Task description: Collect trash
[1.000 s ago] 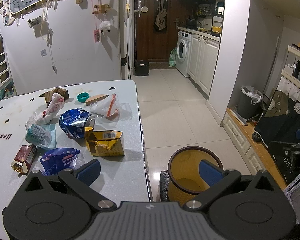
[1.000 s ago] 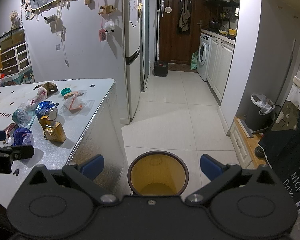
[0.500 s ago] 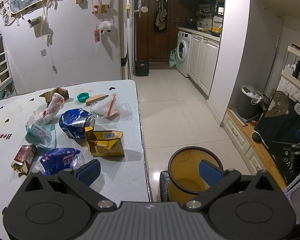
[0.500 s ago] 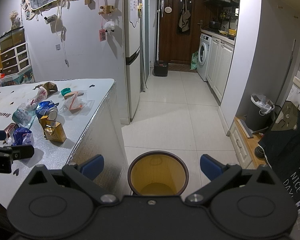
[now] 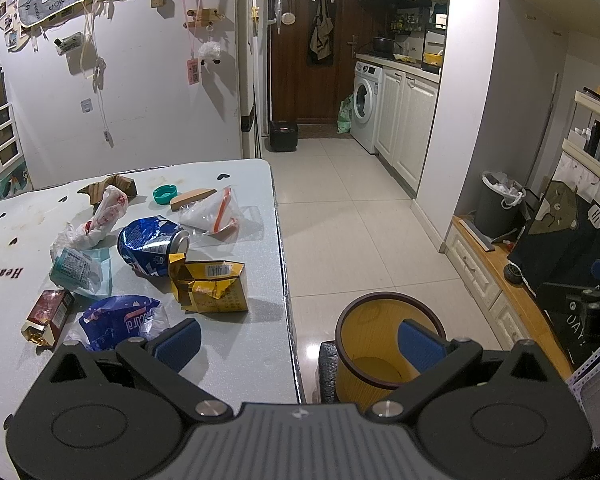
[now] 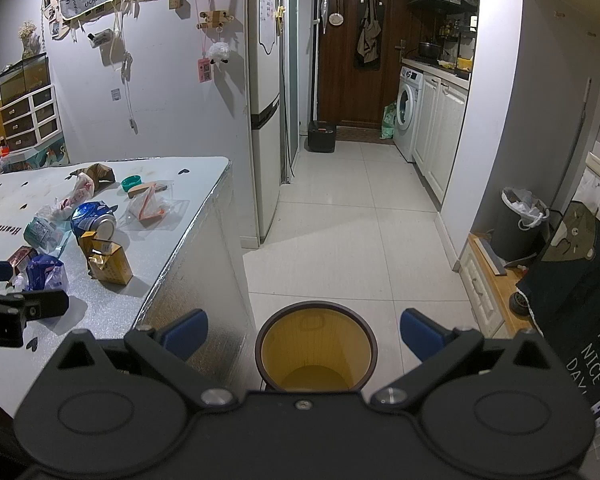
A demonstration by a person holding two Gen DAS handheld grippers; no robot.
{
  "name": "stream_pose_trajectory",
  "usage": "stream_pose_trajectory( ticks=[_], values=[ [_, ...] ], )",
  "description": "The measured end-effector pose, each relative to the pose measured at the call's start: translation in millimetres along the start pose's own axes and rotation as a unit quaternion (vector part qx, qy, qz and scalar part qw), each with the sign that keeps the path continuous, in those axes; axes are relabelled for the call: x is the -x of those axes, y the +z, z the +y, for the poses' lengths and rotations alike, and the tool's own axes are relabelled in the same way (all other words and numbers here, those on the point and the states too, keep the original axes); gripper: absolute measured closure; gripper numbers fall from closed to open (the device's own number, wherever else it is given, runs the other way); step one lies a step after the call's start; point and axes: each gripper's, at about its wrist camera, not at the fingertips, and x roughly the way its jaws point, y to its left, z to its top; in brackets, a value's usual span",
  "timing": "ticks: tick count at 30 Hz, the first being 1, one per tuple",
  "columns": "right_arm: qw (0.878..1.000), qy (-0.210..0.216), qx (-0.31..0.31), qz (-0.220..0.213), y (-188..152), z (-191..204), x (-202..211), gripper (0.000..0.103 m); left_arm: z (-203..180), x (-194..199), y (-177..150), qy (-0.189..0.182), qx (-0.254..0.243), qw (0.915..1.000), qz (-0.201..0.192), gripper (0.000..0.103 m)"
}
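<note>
Nothing has changed over the last second: both views match the earlier ones, so collection has not begun and every piece of trash is still on the desk (image 5: 236,360). The left gripper (image 5: 298,342) hangs over the desk's near right corner, jaws spread wide and holding nothing; the right gripper (image 6: 304,330) hovers above the yellow bin (image 6: 316,344) on the floor, jaws equally wide and empty. In the left view the litter spreads from 9 to 11 o'clock of the jaws: a crumpled blue wrapper (image 5: 120,322) nearest, just beside the left pad; a torn yellow carton (image 5: 210,288) at about 11 o'clock; a crushed blue can (image 5: 152,246) behind it; a small red packet (image 5: 48,314) at 9 o'clock; and, farther back, a clear plastic bag (image 5: 212,216), a teal bottle cap (image 5: 165,194) and a white crumpled bag (image 5: 100,220). The bin stands on the floor just off the desk's edge, at roughly 2 o'clock, and looks empty. With both grippers idle, the likely first move is the left one closing on the blue wrapper or carton, then swinging right to drop it in the bin.
</note>
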Motion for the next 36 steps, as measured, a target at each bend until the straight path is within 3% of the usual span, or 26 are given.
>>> stream_pose_trajectory(
  ticks=[12, 23, 30, 36],
  values=[
    [1.0, -0.003, 0.009, -0.011, 5, 0, -3, 0.0, 4, 0, 6, 0.014, 0.003, 0.9999, -0.007, 0.0],
    [0.998, 0.027, 0.039, -0.03, 39, 12, -34, 0.0, 45, -13, 27, 0.051, 0.057, 0.997, -0.014, 0.0],
    [0.994, 0.064, 0.068, -0.052, 71, 37, -63, 0.0, 83, -26, 36, 0.086, 0.099, 0.9914, -0.009, 0.0],
    [0.989, 0.103, 0.095, -0.054, 95, 73, -96, 0.0, 122, -39, 39, 0.12, 0.153, 0.9808, 0.015, 0.0]
  ],
)
